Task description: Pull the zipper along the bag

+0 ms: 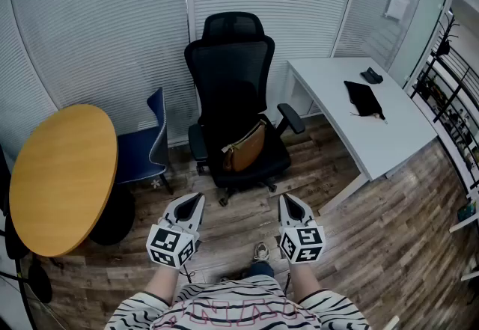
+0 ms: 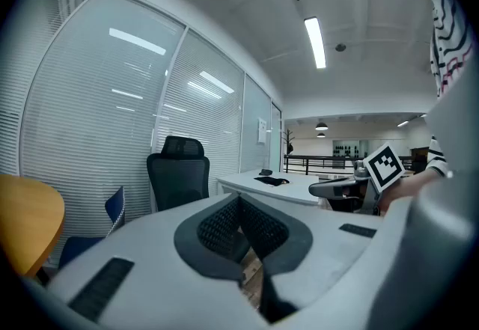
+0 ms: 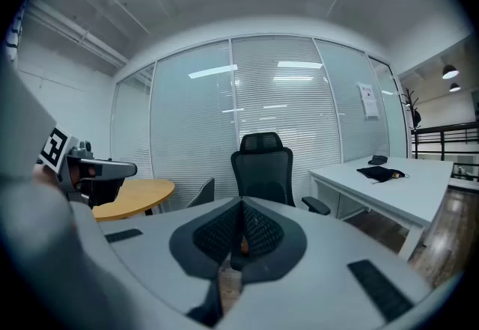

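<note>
Bag: the brown bag [image 1: 245, 149] lies on the seat of the black chair [image 1: 228, 59], middle of the frame, well apart from both grippers
Left gripper [image 1: 196, 200]: low in the frame, jaws together, nothing in them
Right gripper [image 1: 287, 201]: jaws together, nothing in them
Do it well: I think open the jaws first, hold the bag still with one, pinch the zipper tab with the other
Edges: chair arm [image 1: 292, 119] just beside the bag; round table [image 1: 60, 171] left, white table [image 1: 352, 111] right
Open room: bare floor [image 1: 239, 216] straight up the middle
</note>
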Demonstrator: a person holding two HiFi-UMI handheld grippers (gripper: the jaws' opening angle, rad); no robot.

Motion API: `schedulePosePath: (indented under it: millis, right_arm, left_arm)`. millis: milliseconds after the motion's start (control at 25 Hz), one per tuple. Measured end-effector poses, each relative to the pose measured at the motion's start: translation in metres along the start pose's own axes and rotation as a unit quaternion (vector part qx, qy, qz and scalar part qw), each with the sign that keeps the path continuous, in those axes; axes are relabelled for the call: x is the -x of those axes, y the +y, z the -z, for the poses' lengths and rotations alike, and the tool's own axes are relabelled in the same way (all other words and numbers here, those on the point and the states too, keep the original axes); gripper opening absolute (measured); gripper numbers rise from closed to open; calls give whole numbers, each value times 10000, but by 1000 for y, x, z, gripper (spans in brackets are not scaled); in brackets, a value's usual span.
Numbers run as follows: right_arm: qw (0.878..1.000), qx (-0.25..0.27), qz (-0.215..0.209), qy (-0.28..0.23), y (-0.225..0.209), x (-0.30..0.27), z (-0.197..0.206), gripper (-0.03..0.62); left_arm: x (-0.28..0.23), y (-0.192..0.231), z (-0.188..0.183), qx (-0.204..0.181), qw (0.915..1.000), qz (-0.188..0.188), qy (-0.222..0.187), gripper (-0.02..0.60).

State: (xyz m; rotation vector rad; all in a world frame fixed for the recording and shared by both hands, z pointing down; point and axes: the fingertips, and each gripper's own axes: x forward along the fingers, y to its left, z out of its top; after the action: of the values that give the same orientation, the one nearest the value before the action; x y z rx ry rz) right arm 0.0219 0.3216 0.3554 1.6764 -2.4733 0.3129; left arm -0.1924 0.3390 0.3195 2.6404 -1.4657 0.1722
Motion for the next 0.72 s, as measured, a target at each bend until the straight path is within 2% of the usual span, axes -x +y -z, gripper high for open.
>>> schedulePosePath:
  millis: [320,640,720]
  right_arm:
    - [9997,-27,-227,121,-26,-32,0,28]
    - [9954,-760,-588,-8,-80,-88,-8,35]
    - [9938,-800,-771,30,-90,-103,-9,71]
  left_arm:
    - [-35,8,2,176,9997,-165,16,26]
    - [-111,5,4,400,9989,-217,78,31]
    - [-129,6,6,461,9983,-350,78,37]
